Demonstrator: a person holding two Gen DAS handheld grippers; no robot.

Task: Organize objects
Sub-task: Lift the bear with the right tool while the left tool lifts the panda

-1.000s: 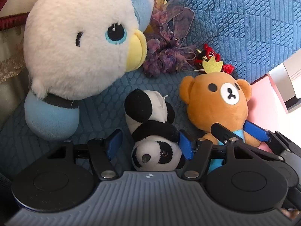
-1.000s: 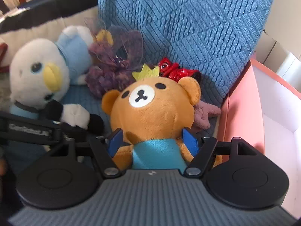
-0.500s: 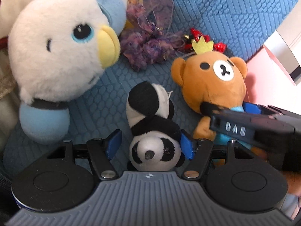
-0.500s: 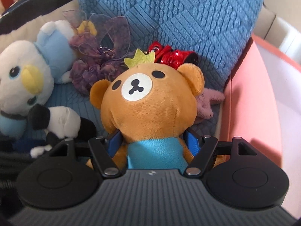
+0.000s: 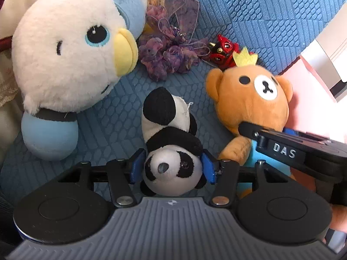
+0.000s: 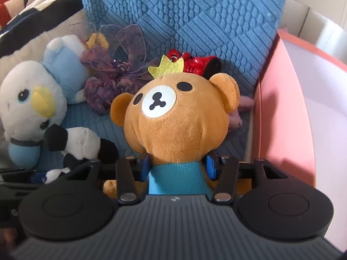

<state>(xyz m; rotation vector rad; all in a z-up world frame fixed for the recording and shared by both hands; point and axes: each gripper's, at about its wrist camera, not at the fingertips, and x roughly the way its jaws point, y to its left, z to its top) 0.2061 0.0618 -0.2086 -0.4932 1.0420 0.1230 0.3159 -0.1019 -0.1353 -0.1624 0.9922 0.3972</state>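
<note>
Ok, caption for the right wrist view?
Right tool closed on the crowned brown bear plush, pink box alongside.

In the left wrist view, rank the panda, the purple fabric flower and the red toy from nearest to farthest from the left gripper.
1. Panda: between the left gripper's fingers, pressed at its head.
2. Purple fabric flower: beyond the panda, toward the blue cushion.
3. Red toy: farther right, behind the bear's crown; close to the flower's rank.

The right gripper [image 6: 176,166] has just been closing on the brown bear [image 6: 173,117] — blue pads pressing its teal body. A pink box [image 6: 282,119] stands just beside it.
</note>
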